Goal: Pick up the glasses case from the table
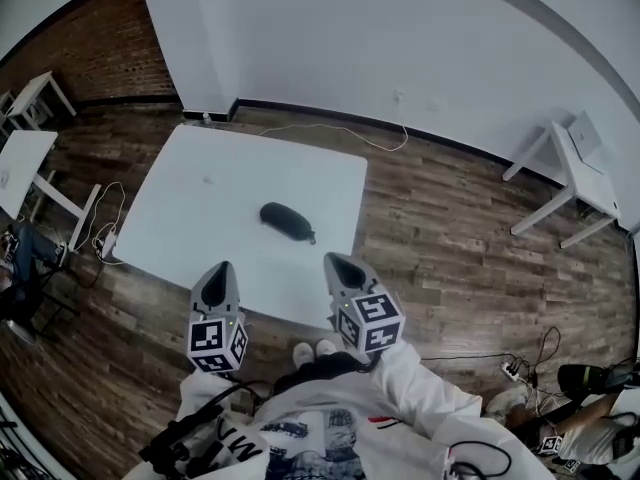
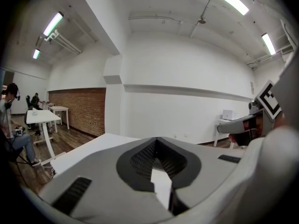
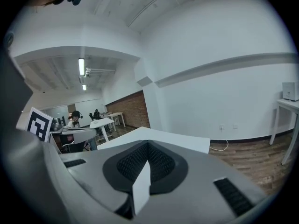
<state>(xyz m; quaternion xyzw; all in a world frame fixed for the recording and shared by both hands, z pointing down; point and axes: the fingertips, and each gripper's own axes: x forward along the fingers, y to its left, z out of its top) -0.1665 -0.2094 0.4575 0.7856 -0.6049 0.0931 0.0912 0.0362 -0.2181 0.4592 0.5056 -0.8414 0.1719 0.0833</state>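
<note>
A dark oval glasses case (image 1: 286,221) lies near the middle of the white table (image 1: 200,208), a little toward its right side. My left gripper (image 1: 218,274) hovers over the table's near edge, left of the case and short of it, jaws shut with nothing in them. My right gripper (image 1: 345,268) sits at the near right corner, also short of the case, shut and empty. In the left gripper view the closed jaws (image 2: 156,146) fill the lower frame and hide the case. The right gripper view shows closed jaws (image 3: 145,149) with the table's far corner (image 3: 187,141) beyond; the case is hidden.
A small white desk (image 1: 575,173) stands at the right, other white desks (image 1: 25,158) at the left. A white cable (image 1: 340,133) runs on the wooden floor behind the table. Cables and a power strip (image 1: 510,368) lie at lower right. A seated person (image 3: 74,120) is far off.
</note>
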